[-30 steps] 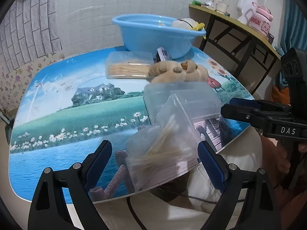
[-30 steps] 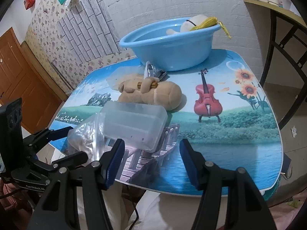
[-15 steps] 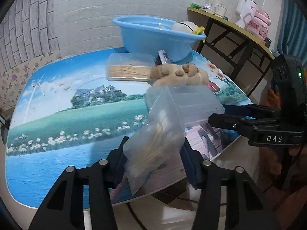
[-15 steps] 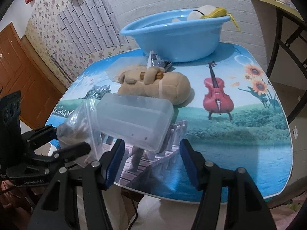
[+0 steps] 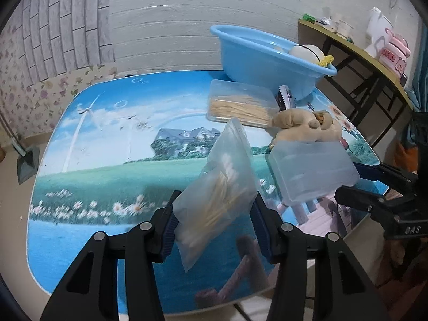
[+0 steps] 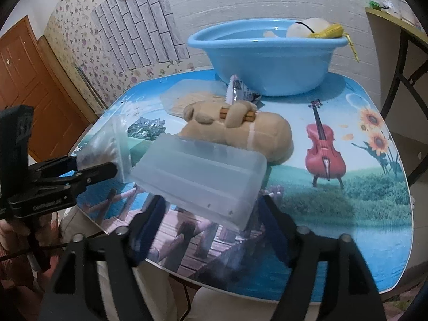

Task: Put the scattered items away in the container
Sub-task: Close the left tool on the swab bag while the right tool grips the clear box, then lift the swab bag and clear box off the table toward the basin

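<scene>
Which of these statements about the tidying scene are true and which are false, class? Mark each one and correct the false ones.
1. The left gripper is closed on a clear plastic zip bag of cotton swabs. True.
2. The round blue plastic basin is empty. False: a white rounded thing and something yellow already lie in it.
3. The tan plush toy lies on the table between the basin and the frosted rectangular plastic box. True.
4. The frosted box lies flat on the picture-printed table. False: it is lifted and tilted between the fingers of the right gripper, whose jaws are opening.
5. The clear lidded box of wooden sticks sits inside the basin. False: it lies on the table beside it.
</scene>
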Demonstrator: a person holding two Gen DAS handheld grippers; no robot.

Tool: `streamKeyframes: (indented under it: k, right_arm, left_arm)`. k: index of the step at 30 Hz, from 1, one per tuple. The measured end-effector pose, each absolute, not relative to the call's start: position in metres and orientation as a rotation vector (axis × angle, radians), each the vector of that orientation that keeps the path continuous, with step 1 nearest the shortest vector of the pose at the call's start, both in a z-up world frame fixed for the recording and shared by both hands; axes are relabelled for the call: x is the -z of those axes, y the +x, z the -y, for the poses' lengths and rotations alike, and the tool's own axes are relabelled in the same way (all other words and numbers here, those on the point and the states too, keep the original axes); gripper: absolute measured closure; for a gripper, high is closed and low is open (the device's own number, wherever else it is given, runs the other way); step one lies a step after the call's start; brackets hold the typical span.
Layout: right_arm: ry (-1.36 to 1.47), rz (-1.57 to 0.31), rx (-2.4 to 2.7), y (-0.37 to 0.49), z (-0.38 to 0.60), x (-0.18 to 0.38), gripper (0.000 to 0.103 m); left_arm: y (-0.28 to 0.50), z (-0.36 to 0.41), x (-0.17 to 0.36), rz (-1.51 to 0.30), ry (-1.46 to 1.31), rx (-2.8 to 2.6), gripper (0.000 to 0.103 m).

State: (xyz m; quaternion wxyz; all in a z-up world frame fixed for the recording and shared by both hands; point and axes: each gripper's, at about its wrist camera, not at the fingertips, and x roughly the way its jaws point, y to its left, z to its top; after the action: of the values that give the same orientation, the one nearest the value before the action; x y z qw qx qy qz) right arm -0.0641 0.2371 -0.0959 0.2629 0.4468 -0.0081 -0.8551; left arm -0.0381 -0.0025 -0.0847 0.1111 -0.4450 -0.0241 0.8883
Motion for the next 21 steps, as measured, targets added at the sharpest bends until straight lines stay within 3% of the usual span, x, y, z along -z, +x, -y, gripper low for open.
streamKeyframes:
  k: [4,21]
  right_arm:
    - [1.185,0.006,2.308,-0.067,-0.235,0.094,0.017]
    - [1.198,0.034,2.362,-0.049,-0.283,0.088,0.015]
  left_arm:
    - [-0.049,-0.011,0.085,0.047,-1.287,-2.583,0.053]
    - [-0.041,-0.079,0.083,-0.038,-1.234,-2.407,0.054]
